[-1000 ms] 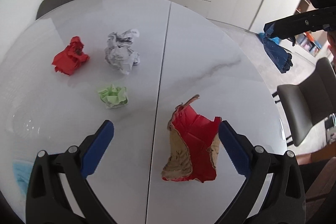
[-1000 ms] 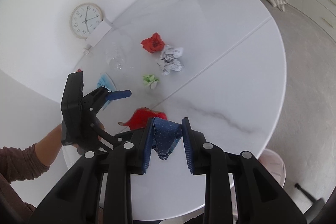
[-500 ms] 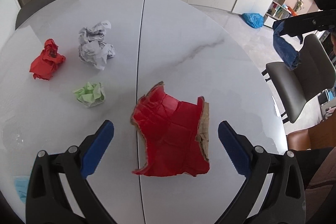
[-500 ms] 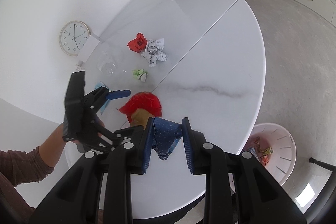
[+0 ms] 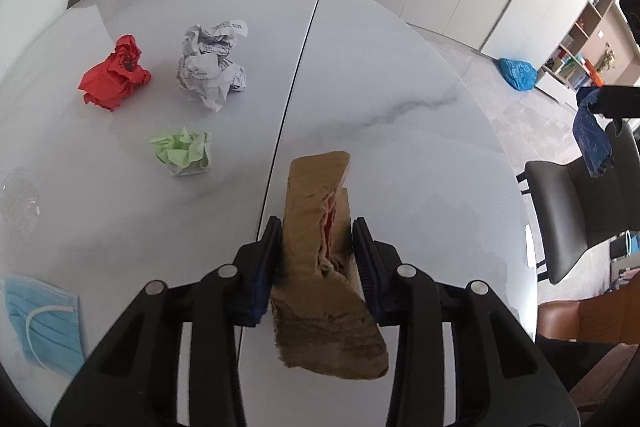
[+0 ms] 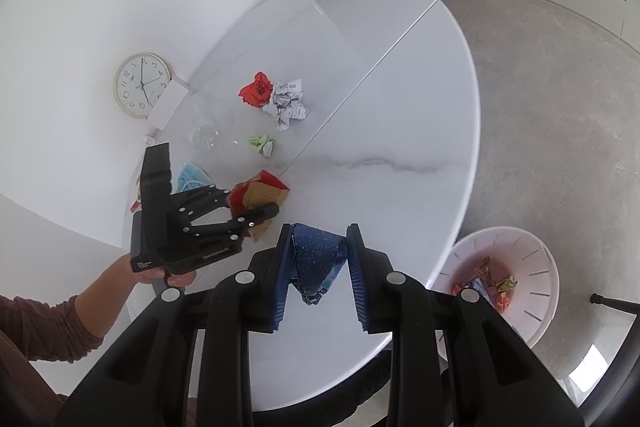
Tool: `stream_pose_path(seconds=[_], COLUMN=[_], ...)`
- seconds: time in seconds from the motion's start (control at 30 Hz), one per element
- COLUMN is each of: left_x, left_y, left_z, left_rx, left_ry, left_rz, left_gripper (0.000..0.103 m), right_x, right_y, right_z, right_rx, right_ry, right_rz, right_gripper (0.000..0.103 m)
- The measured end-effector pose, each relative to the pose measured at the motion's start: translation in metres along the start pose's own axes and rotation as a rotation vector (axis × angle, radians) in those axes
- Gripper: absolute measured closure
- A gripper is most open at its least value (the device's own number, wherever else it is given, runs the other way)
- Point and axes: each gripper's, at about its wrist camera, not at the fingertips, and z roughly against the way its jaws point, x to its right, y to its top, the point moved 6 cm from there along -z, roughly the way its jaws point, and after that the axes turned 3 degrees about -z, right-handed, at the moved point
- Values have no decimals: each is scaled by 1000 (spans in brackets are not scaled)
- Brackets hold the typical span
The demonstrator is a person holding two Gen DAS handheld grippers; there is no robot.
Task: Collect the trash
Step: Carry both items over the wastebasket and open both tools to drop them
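Both grippers loaded, so this reads as the carry-to-bin step.

Left gripper (image 5: 318, 255): jaws pressed in on the brown-and-red cardboard scrap (image 5: 320, 247), folded up between the pads. From the right wrist view it looks lifted just off the desk (image 6: 400, 87) near the centre seam, though I can't say for sure it has cleared the surface.

Right gripper (image 6: 319, 267): pinching a crumpled dark blue wrapper (image 6: 316, 263), held in the air over the near desk edge.

Container: white bin (image 6: 536, 267) on the floor just beside the desk, lower right in the right wrist view. It holds a few bits of coloured wrapper trash, a thin layer at the bottom; too small to identify each.

Next move, my call: swing the right gripper out over the bin opening and spread the jaws to drop the wrapper, then bring the left one across the desk edge and do the same. The cardboard is wide and stiff, so centre it over the bin before release or it may catch the rim.

Left to collect on the desk: red paper ball (image 5: 114, 75), newsprint ball (image 5: 212, 67) just beside it, green paper ball (image 5: 182, 151) nearer, blue face mask (image 5: 40, 319) at the near left edge. A clear glass (image 6: 205, 137) also stands there; probably not trash.
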Motion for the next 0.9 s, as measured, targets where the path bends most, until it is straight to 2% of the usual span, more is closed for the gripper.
stream_pose_path(seconds=[0.17, 0.33, 0.43, 0.6, 0.67, 0.7, 0.73, 0.83, 0.9], left_x=[32, 92, 136, 187, 203, 210, 214, 229, 237], left_y=[4, 7, 10, 21, 25, 26, 26, 30, 31], left_z=[29, 50, 56, 44, 37, 34, 32, 19, 9], left_rx=[38, 55, 62, 39, 27, 21, 15, -11, -31], left_ry=[-2, -24, -47, -51, -40, -35, -33, -16, -1], left_rz=[75, 114, 124, 131, 111, 103, 99, 88, 77], left_gripper=[67, 67, 67, 67, 67, 67, 67, 67, 67], right_x=[25, 68, 105, 155, 172, 179, 185, 203, 211], right_y=[-5, -19, -36, -62, -71, -74, -76, -81, -75], right_z=[31, 49, 34, -20, -47, -58, -66, -76, -65], right_rx=[28, 13, -46, -149, -195, -214, -227, -255, -233], right_ry=[-36, -152, -229, -268, -253, -249, -257, -237, -223], right_rz=[-1, 36, 53, 68, 64, 64, 70, 44, 5], right_gripper=[76, 76, 76, 73, 62, 46, 38, 34, 29])
